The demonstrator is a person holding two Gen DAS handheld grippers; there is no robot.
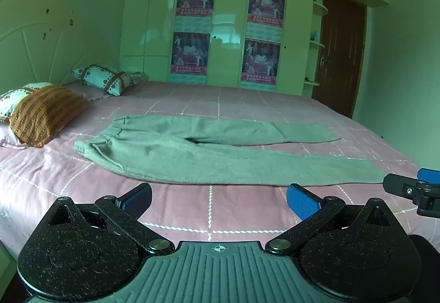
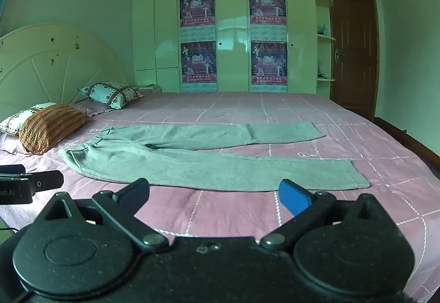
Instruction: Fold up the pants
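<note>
Grey-green pants [image 1: 192,154] lie flat on the pink bed, waistband to the left, both legs stretched to the right. They also show in the right wrist view [image 2: 192,162]. My left gripper [image 1: 218,199] is open and empty, held above the bedspread just in front of the near leg's edge. My right gripper [image 2: 214,194] is open and empty, also in front of the near leg. The right gripper's tip shows at the right edge of the left wrist view [image 1: 412,188], near the leg cuff. The left gripper shows at the left edge of the right wrist view [image 2: 33,183].
The pink checked bedspread [image 1: 247,102] covers a wide bed. Pillows [image 1: 44,113] lie at the left by a white headboard [image 1: 35,36]. A white wardrobe [image 1: 225,27] with posters stands behind the bed. A brown door [image 1: 341,55] is at the right.
</note>
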